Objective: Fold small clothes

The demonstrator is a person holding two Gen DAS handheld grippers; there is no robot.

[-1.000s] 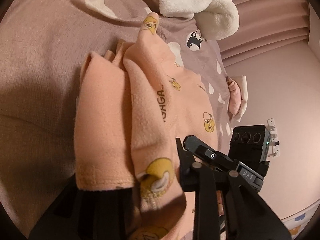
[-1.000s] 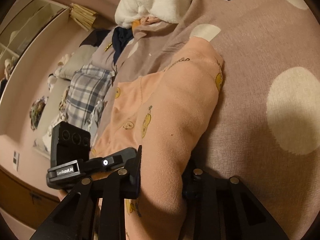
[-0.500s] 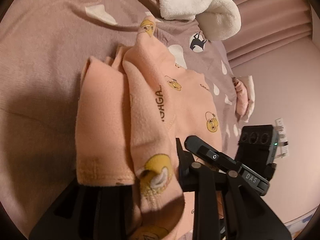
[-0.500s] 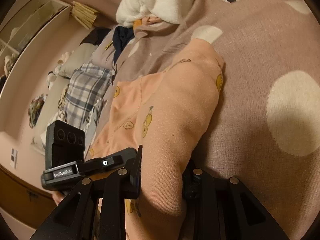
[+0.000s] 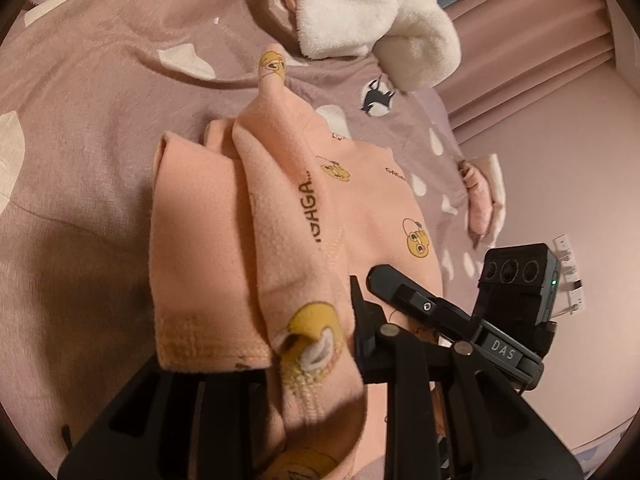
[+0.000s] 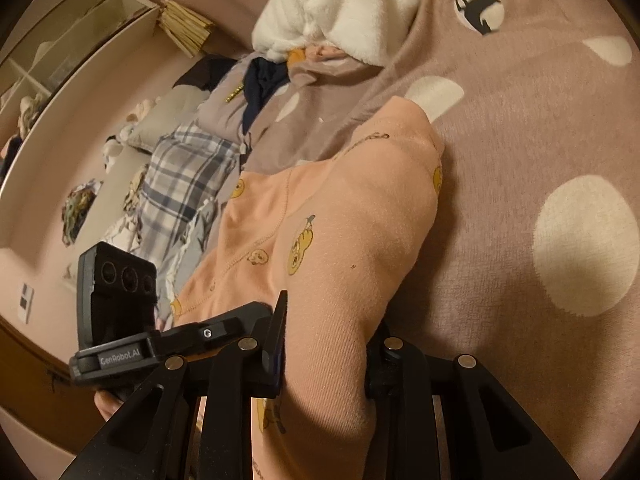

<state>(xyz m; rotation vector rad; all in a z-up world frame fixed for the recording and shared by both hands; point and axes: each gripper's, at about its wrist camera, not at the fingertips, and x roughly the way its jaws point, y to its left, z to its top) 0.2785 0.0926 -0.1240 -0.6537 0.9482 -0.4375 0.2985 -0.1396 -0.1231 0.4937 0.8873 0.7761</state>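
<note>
A small peach garment [image 5: 288, 216] with yellow duck prints lies on a mauve bedspread [image 5: 88, 128] with white spots. My left gripper [image 5: 312, 344] is shut on a bunched fold of the garment at its near edge. My right gripper [image 6: 324, 344] is shut on another thick fold of the same garment [image 6: 340, 232], which runs away from the jaws across the bedspread [image 6: 520, 128]. Each view shows the other gripper's body beside the cloth.
A white fluffy garment [image 5: 368, 12] lies at the far end of the bed, also in the right wrist view [image 6: 332, 8]. A plaid cloth [image 6: 180, 184] and dark clothes [image 6: 264, 76] lie to the left. A small pink item [image 5: 480, 196] lies at the bed's right edge.
Both grippers keep hold of the garment. They have shifted slightly, so the far bedspread and white fluffy garment sit lower in the left view.
</note>
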